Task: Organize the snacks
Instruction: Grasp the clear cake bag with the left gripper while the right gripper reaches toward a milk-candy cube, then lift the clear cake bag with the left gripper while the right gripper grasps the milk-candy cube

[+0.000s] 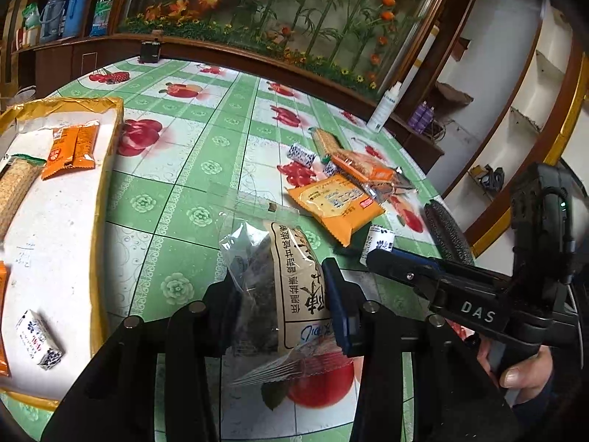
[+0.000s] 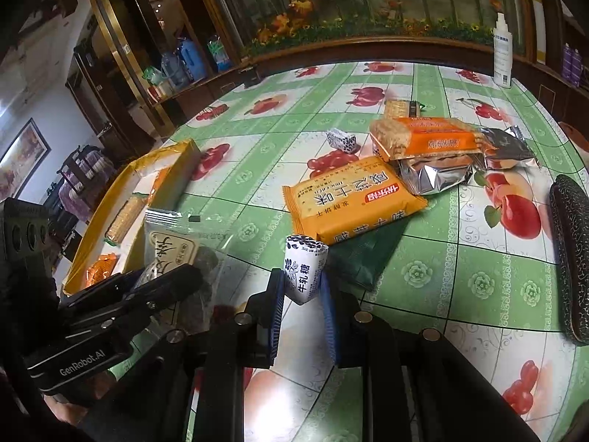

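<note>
My left gripper [image 1: 283,294] is shut on a clear bag of dark snack with a beige label [image 1: 291,276], held just above the tablecloth. Beside it, my right gripper [image 2: 302,291] is shut on a small white-and-blue nougat candy [image 2: 303,276] that stands upright between the blue pads. A yellow-rimmed white tray [image 1: 106,184] at the left holds orange packets [image 1: 71,151], a cracker pack [image 1: 16,188] and another candy [image 1: 38,339]. Loose on the table lie an orange biscuit packet [image 2: 349,202], an orange cracker pack [image 2: 423,140], a silver foil pack [image 2: 441,173] and a candy [image 2: 342,138].
A dark patterned case [image 2: 570,258] lies at the table's right edge. A white spray bottle [image 2: 502,51] stands at the far right, a small dark box [image 1: 150,51] at the far edge. A dark green packet [image 2: 364,258] sits under the orange biscuit packet. A person's hand [image 1: 522,375] grips the right handle.
</note>
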The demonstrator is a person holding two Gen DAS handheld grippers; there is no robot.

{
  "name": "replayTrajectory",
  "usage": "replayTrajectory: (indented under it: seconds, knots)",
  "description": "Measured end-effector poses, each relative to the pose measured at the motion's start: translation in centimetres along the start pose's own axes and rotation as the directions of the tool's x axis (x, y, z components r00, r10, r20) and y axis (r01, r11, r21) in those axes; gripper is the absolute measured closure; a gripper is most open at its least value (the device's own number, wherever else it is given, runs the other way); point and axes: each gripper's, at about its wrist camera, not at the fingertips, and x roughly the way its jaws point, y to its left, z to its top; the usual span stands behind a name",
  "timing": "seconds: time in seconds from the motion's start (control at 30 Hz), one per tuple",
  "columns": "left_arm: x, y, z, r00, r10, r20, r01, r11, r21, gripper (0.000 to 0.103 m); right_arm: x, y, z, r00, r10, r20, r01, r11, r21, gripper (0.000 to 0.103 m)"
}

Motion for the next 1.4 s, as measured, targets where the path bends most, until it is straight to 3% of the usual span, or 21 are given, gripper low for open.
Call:
replayTrajectory:
  seconds: [0.77,1.03,1.27,1.4]
  knots:
    - [-4.6,2.2,0.8,0.996,0.0,0.092,0.004,0.999,-0.041,0.064,-0.5,2.3,-0.2,0.996,0.073,0.053,-0.07,0.996,-0.057,0.083]
    - [-8.4,5.6,1.7,0.986,0.065,0.151,-0.052,0.995,-0.086,0.064,-0.1,4.2,0.4,0.987,0.158,0.032,-0.156,0.986,-0.06,0.083]
    - [-11.3,9.7,2.8,0.975,0.139,0.175,-0.113,0.982,-0.151,0.064,1.3,8.7,2.7,0.97,0.243,-0.022,-0.244,0.963,-0.112,0.083]
    - [-11.3,10.2,2.2,0.986,0.095,0.137,-0.072,0.983,-0.166,0.064,1.8,9.9,3.5,0.965,0.262,-0.027,-0.264,0.958,-0.111,0.083]
